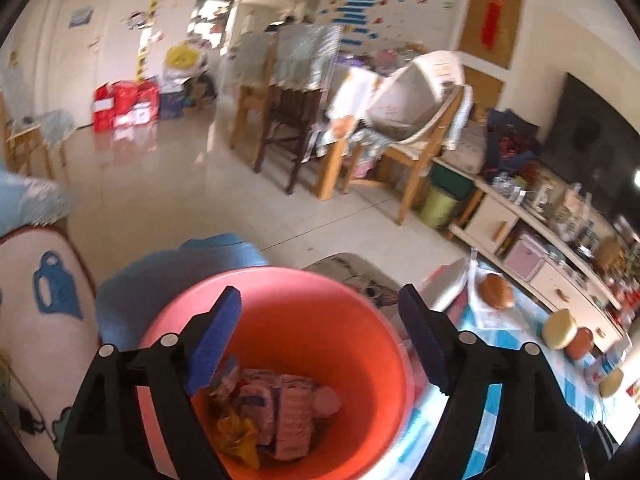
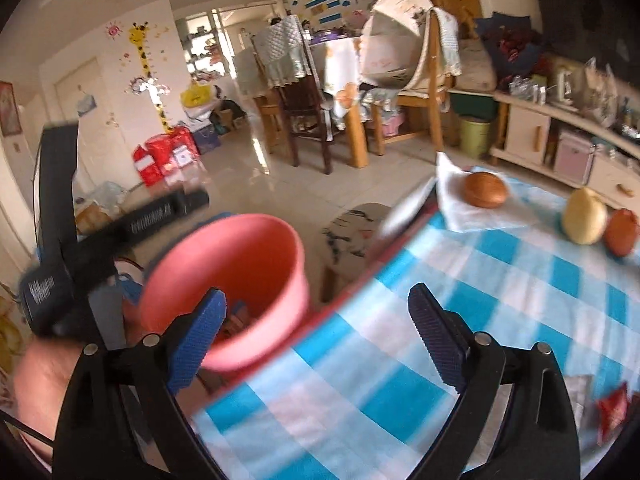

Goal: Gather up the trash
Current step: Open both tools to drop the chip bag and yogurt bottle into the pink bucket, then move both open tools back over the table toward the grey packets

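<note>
A lived-in room with a pale tiled floor, wooden chairs and a low sideboard lies behind a table spread with a blue-and-white checked cloth [image 2: 460,320]. Just off the table's edge stands the pink bin [image 1: 320,320], set low and close, probably so that rubbish can be dropped straight in from the tabletop. Inside it lies the trash [image 1: 280,412]: pinkish cartons and a crumpled yellow wrapper heaped at the bottom.

The left gripper [image 1: 320,344] hangs directly above the bin's mouth with its blue pads spread wide and nothing between them, a pose that suits a drop into the bin. The right gripper [image 2: 316,340] hovers over the table edge, its jaws likewise wide apart and empty, one finger in front of the bin's rim.

Further out on the cloth sit a brown round fruit [image 2: 486,190] on a white napkin [image 2: 472,208], a pale yellow fruit [image 2: 584,216] and an orange-brown one [image 2: 622,232]. At the near right edge lies a red wrapper [image 2: 612,412], likely the next piece to collect.
</note>
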A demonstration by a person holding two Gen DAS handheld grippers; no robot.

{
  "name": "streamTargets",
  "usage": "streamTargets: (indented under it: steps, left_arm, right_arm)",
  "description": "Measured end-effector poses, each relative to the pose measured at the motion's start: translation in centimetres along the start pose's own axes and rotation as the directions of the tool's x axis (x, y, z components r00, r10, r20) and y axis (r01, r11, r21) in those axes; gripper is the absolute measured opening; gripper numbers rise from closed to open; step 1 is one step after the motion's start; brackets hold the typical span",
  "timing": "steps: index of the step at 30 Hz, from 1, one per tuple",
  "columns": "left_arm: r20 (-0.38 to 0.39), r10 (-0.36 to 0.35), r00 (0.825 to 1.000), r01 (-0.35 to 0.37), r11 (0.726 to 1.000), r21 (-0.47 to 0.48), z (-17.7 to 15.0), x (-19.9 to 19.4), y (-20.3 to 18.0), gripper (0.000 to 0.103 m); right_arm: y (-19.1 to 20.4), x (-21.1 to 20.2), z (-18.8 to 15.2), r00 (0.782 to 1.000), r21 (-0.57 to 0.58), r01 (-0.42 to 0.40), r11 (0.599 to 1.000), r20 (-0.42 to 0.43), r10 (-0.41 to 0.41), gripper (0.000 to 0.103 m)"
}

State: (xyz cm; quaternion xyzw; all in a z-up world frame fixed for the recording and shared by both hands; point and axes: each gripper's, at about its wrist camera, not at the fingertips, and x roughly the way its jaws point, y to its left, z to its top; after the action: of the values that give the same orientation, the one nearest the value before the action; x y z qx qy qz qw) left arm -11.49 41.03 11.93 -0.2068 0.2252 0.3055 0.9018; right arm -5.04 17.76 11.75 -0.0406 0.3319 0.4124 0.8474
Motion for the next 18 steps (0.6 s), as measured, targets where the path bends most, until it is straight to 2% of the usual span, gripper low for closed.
streamTargets:
  steps: [2, 5, 10, 14, 18]
  left_arm:
    - [0.005, -0.039, 0.999, 0.039, 0.998, 0.044, -0.4, -0.3, -1.3, 0.081]
    - [-0.001, -0.090, 0.996, 0.090, 0.991, 0.099, -0.8, -0.6, -3.3, 0.089]
    - [-0.046, -0.198, 0.979, 0.203, 0.965, 0.168, -2.0, -1.3, -6.9, 0.089]
    - [-0.102, -0.244, 0.964, 0.261, 0.941, 0.217, -3.1, -1.8, -10.1, 0.089]
    - [-0.180, -0.260, 0.949, 0.296, 0.930, 0.217, -4.5, -1.9, -12.4, 0.089]
  right_arm:
    - [-0.8, -0.9, -0.9, 1.000, 0.001, 0.025, 1.000, -0.002, -0.025, 0.093]
    - [-2.3, -2.3, -2.5, 0.998, 0.022, 0.061, 0.998, -0.012, -0.061, 0.094]
    - [-4.8, -4.9, -4.6, 0.994, 0.056, 0.106, 0.993, -0.017, -0.105, 0.094]
    - [-6.5, -7.1, -5.7, 0.989, 0.075, 0.151, 0.986, -0.013, -0.151, 0.094]
    - [-8.4, -9.3, -6.8, 0.981, 0.100, 0.195, 0.976, -0.001, -0.196, 0.097]
